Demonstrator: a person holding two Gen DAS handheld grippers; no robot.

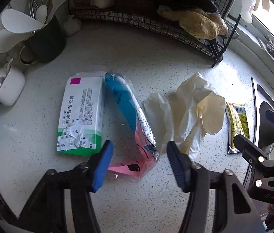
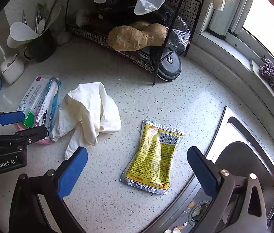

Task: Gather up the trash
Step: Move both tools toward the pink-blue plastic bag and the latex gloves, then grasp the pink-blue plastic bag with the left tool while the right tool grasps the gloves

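Observation:
Trash lies on a speckled white counter point(image 1: 146, 203). A white-and-green medicine box point(image 1: 80, 114) lies at the left, a clear blue-and-pink plastic package point(image 1: 131, 122) beside it, crumpled cream gloves point(image 1: 191, 112) further right, then a yellow foil sachet point(image 1: 237, 124). My left gripper point(image 1: 139, 163) is open, its jaws on either side of the package's near end, just above it. My right gripper point(image 2: 137, 170) is open above the yellow sachet point(image 2: 154, 155). The gloves point(image 2: 90, 112) and the box with the package point(image 2: 40, 101) lie to its left. The left gripper also shows in the right wrist view point(image 2: 28, 124).
A black wire rack point(image 2: 137, 54) with ginger and cloths stands at the back. A dark utensil cup point(image 1: 45, 40) and a white jar point(image 1: 9, 85) stand at the back left. A sink point(image 2: 239, 155) with a strainer and eggshell bits lies at the right. A window sill holds steel scourers point(image 2: 272, 75).

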